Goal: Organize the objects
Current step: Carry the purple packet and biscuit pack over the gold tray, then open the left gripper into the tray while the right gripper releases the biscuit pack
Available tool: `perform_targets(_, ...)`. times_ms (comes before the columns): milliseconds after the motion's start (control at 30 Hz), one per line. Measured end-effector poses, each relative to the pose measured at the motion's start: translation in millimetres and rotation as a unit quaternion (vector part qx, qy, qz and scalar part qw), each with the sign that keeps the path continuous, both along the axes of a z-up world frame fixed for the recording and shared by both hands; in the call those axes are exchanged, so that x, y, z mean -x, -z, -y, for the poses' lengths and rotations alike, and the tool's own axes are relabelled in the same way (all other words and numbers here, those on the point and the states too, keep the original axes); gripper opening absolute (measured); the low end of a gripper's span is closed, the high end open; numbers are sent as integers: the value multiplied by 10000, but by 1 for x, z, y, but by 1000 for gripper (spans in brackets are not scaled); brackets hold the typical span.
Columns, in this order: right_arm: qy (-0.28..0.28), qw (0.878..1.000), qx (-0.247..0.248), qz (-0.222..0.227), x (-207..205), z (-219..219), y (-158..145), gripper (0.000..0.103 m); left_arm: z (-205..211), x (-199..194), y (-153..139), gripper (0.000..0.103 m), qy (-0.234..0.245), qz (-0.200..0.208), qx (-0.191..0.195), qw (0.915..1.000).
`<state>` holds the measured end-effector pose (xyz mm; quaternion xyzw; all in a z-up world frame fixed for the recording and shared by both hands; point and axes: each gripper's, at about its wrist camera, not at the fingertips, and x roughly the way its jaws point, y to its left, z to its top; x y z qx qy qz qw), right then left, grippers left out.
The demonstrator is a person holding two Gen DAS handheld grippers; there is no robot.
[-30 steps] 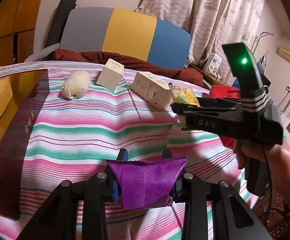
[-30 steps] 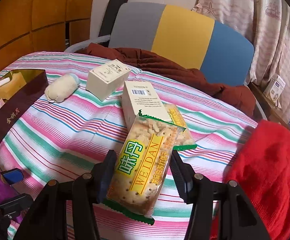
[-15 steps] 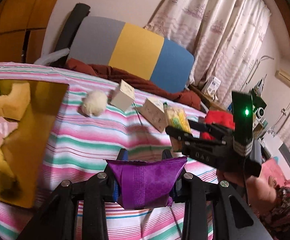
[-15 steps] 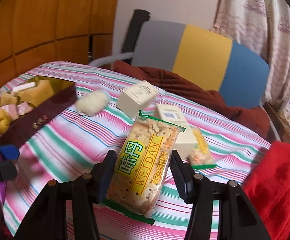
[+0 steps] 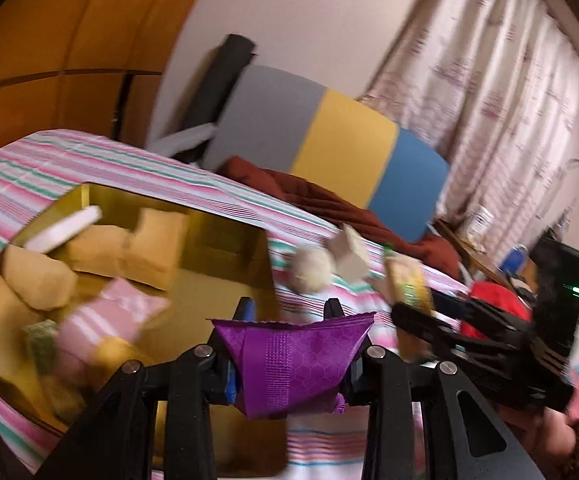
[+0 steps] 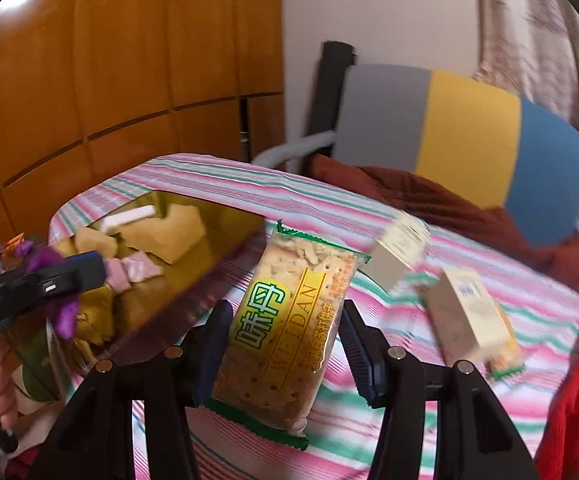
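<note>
Purple foil pouch (image 5: 289, 364) sits pinched between the left gripper (image 5: 289, 312) pads, above the gold box (image 5: 225, 248) rim. Right gripper (image 6: 285, 320) clamps a cracker packet (image 6: 285, 320) printed "WEILDAN" with green Chinese characters, over the striped tablecloth (image 6: 369, 432).

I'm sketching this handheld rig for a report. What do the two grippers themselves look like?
Both are matte black with angular, strut-like arms joined by silver round pivot bolts. The left gripper and right gripper have blue ribbed pads on their jaws. The right one carries a glowing green light.
</note>
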<state>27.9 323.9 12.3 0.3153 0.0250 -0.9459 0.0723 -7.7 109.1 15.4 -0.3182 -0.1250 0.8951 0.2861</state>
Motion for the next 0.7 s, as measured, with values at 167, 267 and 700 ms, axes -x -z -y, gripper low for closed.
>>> perform_targets(167,-400,9991,130,80,24,35,-6,55,16,30,13,36,-268,131,300,9991)
perform_targets(267,-509,9984,170,156,38,53,-5,55,19,42,23,36,-254,309,416,9983)
perform_targets(700,-331,9955,617,642,88,73,14,55,55,36,24,79,-771,311,134,9964)
